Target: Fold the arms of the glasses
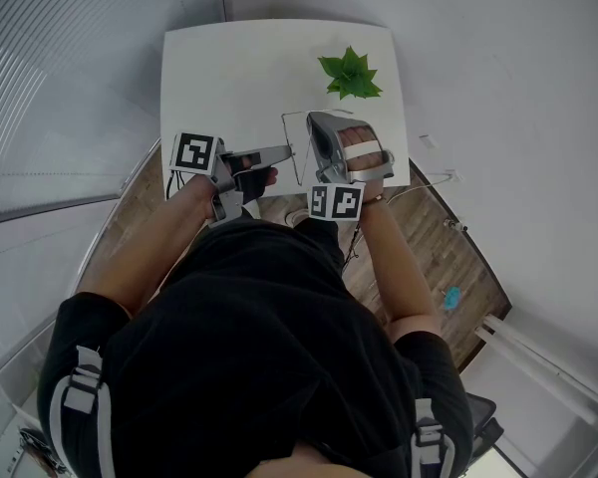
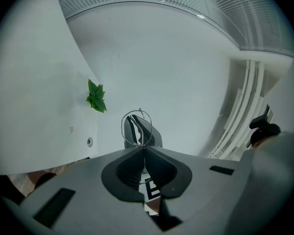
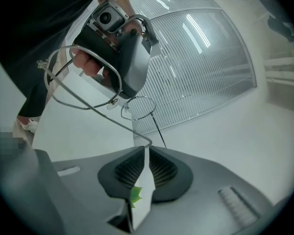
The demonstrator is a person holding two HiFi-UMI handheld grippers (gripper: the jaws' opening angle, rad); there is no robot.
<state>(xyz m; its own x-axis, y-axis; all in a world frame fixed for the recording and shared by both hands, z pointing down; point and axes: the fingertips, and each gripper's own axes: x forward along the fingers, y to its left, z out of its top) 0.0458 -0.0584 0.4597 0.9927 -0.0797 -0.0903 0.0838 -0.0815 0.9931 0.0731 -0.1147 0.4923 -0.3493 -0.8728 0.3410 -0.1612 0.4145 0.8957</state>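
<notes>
Head view: above the tabletop [image 1: 229, 68], left claw [image 1: 289, 150] and right claw [image 1: 312, 118] share the glasses [image 1: 285, 129]. Left gripper view: claw clamped on the frame beside a lens [image 2: 136, 128]. Right gripper view: claw clamped on an arm [image 3: 112, 119] tip.

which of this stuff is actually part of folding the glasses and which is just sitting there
Part of the job:
- glasses
- left gripper, shut on the frame by a lens
- right gripper, shut on the end of one arm

Just lying about:
- green plant
- white table that it stands on
</notes>
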